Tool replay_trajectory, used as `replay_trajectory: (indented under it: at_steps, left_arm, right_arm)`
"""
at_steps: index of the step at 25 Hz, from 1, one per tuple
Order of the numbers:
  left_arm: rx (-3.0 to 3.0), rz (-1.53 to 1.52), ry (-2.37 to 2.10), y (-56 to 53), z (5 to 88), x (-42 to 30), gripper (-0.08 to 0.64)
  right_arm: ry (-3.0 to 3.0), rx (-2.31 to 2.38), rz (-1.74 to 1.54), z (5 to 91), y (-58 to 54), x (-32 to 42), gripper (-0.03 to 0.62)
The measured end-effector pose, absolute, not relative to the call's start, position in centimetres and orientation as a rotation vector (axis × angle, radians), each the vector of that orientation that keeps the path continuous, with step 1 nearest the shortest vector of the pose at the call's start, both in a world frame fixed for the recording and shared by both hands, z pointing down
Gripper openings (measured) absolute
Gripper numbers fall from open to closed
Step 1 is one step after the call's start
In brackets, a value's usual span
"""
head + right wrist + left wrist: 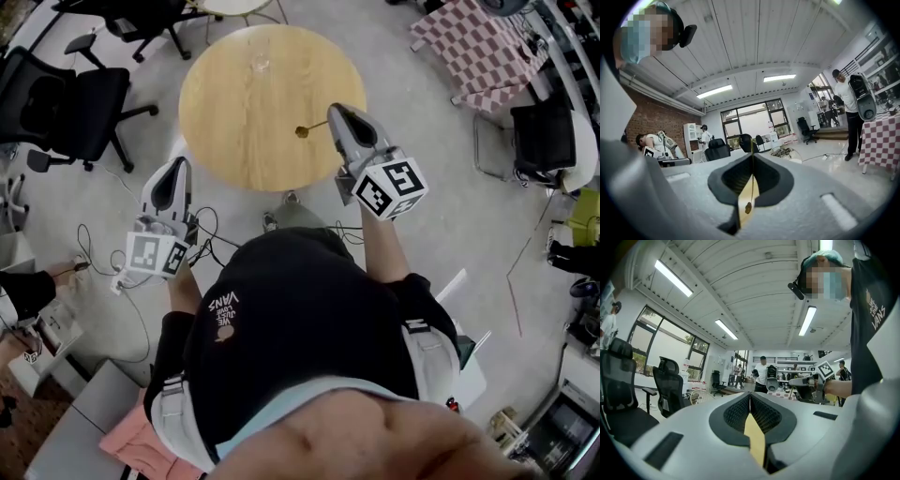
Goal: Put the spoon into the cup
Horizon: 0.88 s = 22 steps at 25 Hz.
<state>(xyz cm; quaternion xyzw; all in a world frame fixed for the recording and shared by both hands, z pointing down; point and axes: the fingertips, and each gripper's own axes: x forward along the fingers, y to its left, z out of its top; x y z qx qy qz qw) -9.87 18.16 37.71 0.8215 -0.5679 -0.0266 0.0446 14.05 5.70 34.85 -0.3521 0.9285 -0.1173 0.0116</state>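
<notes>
A round wooden table (244, 141) carries a clear glass cup (260, 60) near its far edge. My right gripper (334, 113) hovers over the table's right side, shut on the thin handle of a small brass-coloured spoon (308, 128), whose bowl sticks out to the left. In the right gripper view the spoon (747, 206) hangs between the closed jaws of the right gripper (752, 165), bowl end nearest the camera. My left gripper (177, 165) is off the table's left edge, shut and holding nothing. In its own view the left gripper (750, 397) points up into the room.
Black office chairs (66, 103) stand left of the table and cables (211, 239) lie on the floor near my feet. At the upper right is a checkered cloth (478, 47). Other people stand (848, 103) and sit (651, 140) in the room.
</notes>
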Motion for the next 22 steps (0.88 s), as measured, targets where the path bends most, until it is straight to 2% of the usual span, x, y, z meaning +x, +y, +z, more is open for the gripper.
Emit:
replay_trajectory:
  at_steps: [22]
  left_arm:
    - [2.466,-0.083,-1.84,7.8,37.3,-6.4,-0.003]
  right_arm:
    - [2.956,-0.953,-0.364,35.1,-5.2,15.9,-0.002]
